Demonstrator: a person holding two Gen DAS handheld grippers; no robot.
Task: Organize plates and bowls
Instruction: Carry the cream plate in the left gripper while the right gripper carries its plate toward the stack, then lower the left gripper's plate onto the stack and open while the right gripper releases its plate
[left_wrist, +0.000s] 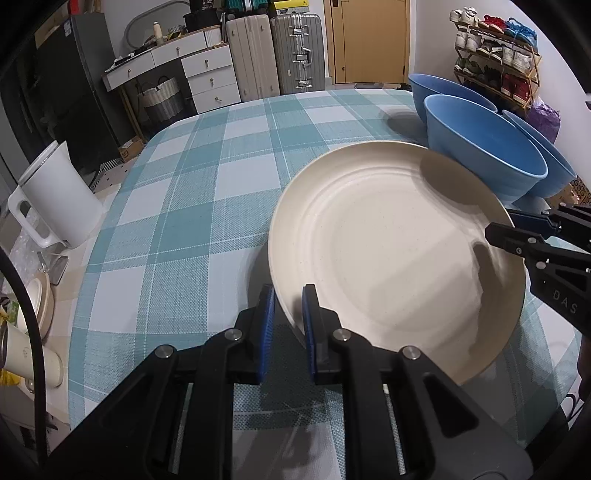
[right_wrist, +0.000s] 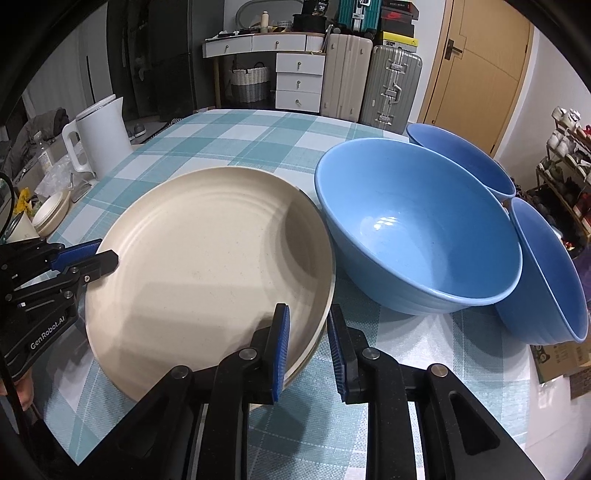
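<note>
Checked teal tablecloth (left_wrist: 207, 192) under my cream plate (left_wrist: 388, 258); left gripper (left_wrist: 289, 314) and right gripper (right_wrist: 308, 332) each straddle its rim, slightly parted; suitcases (right_wrist: 369, 81) stand behind.

The left gripper (left_wrist: 289, 325) is held low with its jaws narrowly parted astride the cream plate's (left_wrist: 388, 251) rim. The right gripper (right_wrist: 308, 343) is likewise straddling the opposite rim, jaws parted.
</note>
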